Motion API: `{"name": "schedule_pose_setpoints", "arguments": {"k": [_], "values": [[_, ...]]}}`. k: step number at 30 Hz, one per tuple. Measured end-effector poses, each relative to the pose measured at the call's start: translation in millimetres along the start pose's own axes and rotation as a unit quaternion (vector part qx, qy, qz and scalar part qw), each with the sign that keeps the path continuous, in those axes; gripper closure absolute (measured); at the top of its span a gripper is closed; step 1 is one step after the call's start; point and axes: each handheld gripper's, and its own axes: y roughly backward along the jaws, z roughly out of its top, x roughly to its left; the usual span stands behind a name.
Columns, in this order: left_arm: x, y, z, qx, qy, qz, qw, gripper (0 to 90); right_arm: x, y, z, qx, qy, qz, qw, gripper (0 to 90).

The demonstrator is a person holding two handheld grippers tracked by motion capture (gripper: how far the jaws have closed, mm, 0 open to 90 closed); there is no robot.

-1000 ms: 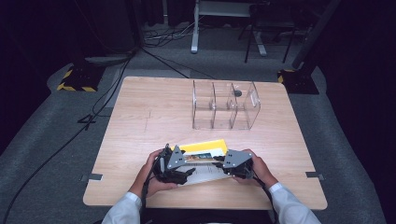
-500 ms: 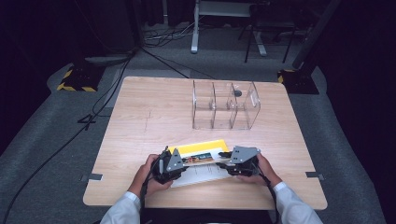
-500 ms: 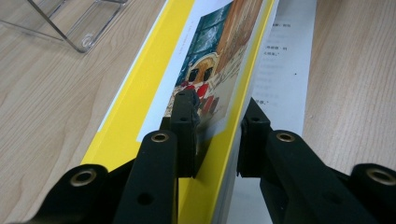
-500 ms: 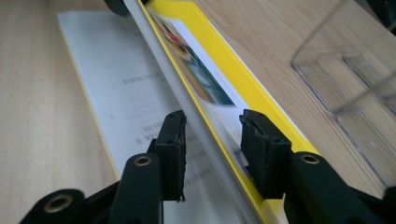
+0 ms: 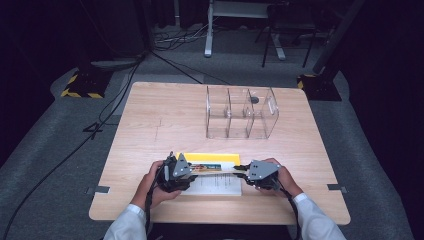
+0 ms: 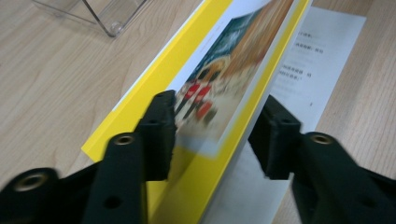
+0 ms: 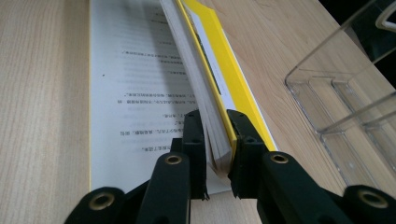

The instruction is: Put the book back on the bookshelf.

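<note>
A yellow-covered book (image 5: 209,158) lies open near the table's front edge, with one white printed page (image 5: 215,184) flat on the wood. My left gripper (image 5: 192,171) is at the book's left end. In the left gripper view its jaws (image 6: 217,101) stand wide apart on either side of the tilted picture cover (image 6: 229,70). My right gripper (image 5: 243,170) is at the book's right end. Its jaws (image 7: 214,116) are shut on the block of pages and the yellow cover (image 7: 219,56), which it holds raised above the flat page (image 7: 135,93).
A clear plastic organizer (image 5: 242,113) with three compartments stands at the back right of the wooden table (image 5: 160,125), beyond the book. A small dark thing (image 5: 254,99) lies behind it. Cables and stand feet are on the grey floor around the table.
Both grippers have slid a little apart along the book, the right one to the right. More of the white page shows below the raised pages.
</note>
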Motion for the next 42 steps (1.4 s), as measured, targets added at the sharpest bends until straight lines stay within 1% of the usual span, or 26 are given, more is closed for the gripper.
{"name": "schedule_pose_setpoints", "arguments": {"k": [3,5,9,12,13,14,15,16,17,19,21,23,24,25,27,28,29,30,32,33,34,35,36,38,39,42], "values": [[-12.2,-1.6,10.9,0.004,-0.013,-0.011,0.9998,50.0,3.5,-2.8,4.7,0.005,0.009,0.001,0.9999,80.4],[-20.6,-7.3,17.9,0.021,-0.01,0.008,0.9997,44.2,4.8,-3.4,8.3,0.004,0.008,0.001,1.0,80.8],[-30.2,-18.2,28.0,0.027,-0.003,0.026,0.9993,37.9,5.3,-3.1,11.9,0.005,0.005,-0.002,1.0,81.1],[-32.6,-22.7,32.9,0.021,-0.002,0.019,0.9996,36.8,6.2,-2.8,14.1,0.004,0.006,0.0,1.0,81.6],[-34.8,-24.4,35.1,0.026,-0.009,0.026,0.9993,40.3,6.8,-2.5,15.4,0.004,0.007,0.0,1.0,81.7],[-37.0,-25.9,36.9,0.03,-0.02,0.04,0.9985,47.8,7.8,-2.1,17.2,0.004,0.009,-0.001,1.0,81.7],[-37.0,-25.9,36.9,0.03,-0.02,0.04,0.9985,54.5,7.8,-2.1,17.2,0.004,0.009,-0.001,1.0,81.7],[-38.2,-26.2,37.5,0.034,-0.025,0.048,0.998,54.5,8.4,-1.9,18.8,0.006,0.011,-0.002,0.9999,81.6],[-37.2,-25.5,37.1,0.033,-0.03,0.047,0.9979,64.9,9.0,-2.1,19.9,0.007,0.014,-0.002,0.9999,81.3],[-34.4,-23.7,34.7,0.025,-0.029,0.039,0.9985,69.7,9.3,-1.9,20.3,0.005,0.012,-0.005,0.9999,79.4],[-33.5,-21.9,32.8,0.016,-0.03,0.038,0.9987,73.2,7.6,-0.2,20.9,-0.01,-0.007,-0.012,0.9999,74.9],[-32.5,-20.7,32.0,0.013,-0.032,0.036,0.9988,77.0,2.0,4.9,19.9,-0.028,-0.037,-0.021,0.9987,61.8],[-31.4,-19.2,30.8,0.007,-0.028,0.036,0.999,77.0,2.0,4.9,19.9,-0.028,-0.037,-0.021,0.9987,61.8],[-29.2,-16.5,29.6,0.001,-0.025,0.032,0.9992,77.5,-1.2,7.6,18.1,-0.031,-0.046,-0.022,0.9982,57.2],[-26.4,-12.2,27.6,-0.009,-0.021,0.028,0.9993,78.4,-8.4,12.2,11.2,-0.027,-0.07,-0.029,0.9968,48.7],[-25.3,-10.3,26.5,-0.012,-0.023,0.026,0.9993,79.9,-15.3,13.2,1.7,-0.016,-0.093,-0.026,0.9952,44.5],[-25.0,-8.7,25.8,-0.014,-0.024,0.024,0.9993,80.2,-17.7,12.7,-2.3,-0.012,-0.103,-0.025,0.9942,43.3],[-24.8,-6.6,24.6,-0.019,-0.02,0.022,0.9994,80.2,-17.7,12.7,-2.3,-0.012,-0.103,-0.025,0.9942,43.3],[-22.1,-1.4,21.8,-0.03,-0.011,0.017,0.9993,80.3,-23.0,8.7,-14.2,0.008,-0.122,-0.028,0.9921,40.5],[-20.8,0.7,20.6,-0.036,-0.008,0.017,0.9992,80.3,-25.4,3.2,-22.7,0.027,-0.131,-0.035,0.9904,38.6],[-19.9,2.3,19.9,-0.04,-0.005,0.017,0.999,80.3,-25.4,3.2,-22.7,0.027,-0.131,-0.035,0.9904,38.6],[-17.6,6.1,18.2,-0.052,0.003,0.02,0.9984,80.3,-26.3,-2.7,-28.6,0.038,-0.138,-0.045,0.9887,36.2],[-17.6,6.1,18.2,-0.052,0.003,0.02,0.9984,80.3,-26.3,-2.7,-28.6,0.038,-0.138,-0.045,0.9887,36.2],[-16.2,9.3,16.9,-0.062,0.011,0.021,0.9978,80.3,-24.4,-9.1,-31.1,0.045,-0.143,-0.06,0.9868,34.6],[-15.4,12.1,16.5,-0.069,0.018,0.016,0.9973,80.4,-23.0,-14.4,-31.9,0.047,-0.146,-0.062,0.9862,33.5],[-15.4,13.8,16.5,-0.074,0.017,0.016,0.997,80.5,-21.6,-20.1,-32.4,0.041,-0.151,-0.062,0.9857,32.6]]}}
